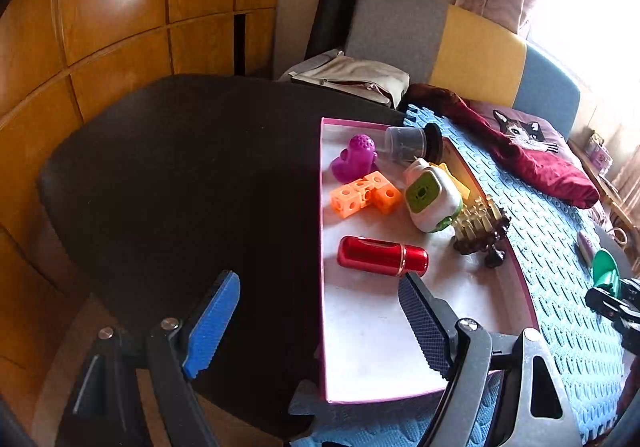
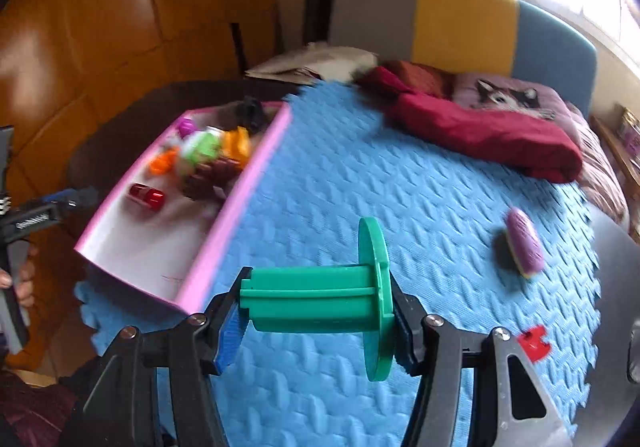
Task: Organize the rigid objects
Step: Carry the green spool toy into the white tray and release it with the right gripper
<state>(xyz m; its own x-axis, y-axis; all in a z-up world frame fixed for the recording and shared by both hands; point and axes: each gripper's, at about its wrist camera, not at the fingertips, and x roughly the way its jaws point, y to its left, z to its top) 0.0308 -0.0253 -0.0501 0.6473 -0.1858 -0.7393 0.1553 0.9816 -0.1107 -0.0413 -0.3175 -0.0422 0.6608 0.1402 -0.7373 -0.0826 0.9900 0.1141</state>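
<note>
Right tool [image 2: 320, 321] grips green spool [image 2: 332, 303]; pink tray [image 1: 362, 347] holds red cylinder [image 1: 382, 255].

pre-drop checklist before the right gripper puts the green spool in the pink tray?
1. Grip on spool: ok. Right gripper is shut on it end to end, one pad on the flange.
2. Spool off the mat: cannot tell; the view is motion-blurred.
3. Free space in tray: ok. The near half is bare; red cylinder, orange blocks and the rest sit in the far half.
4. Left gripper out of the way: not ok. It is open, with one finger over the tray's near half.
5. Items left on the mat: purple brush and red piece.
</note>
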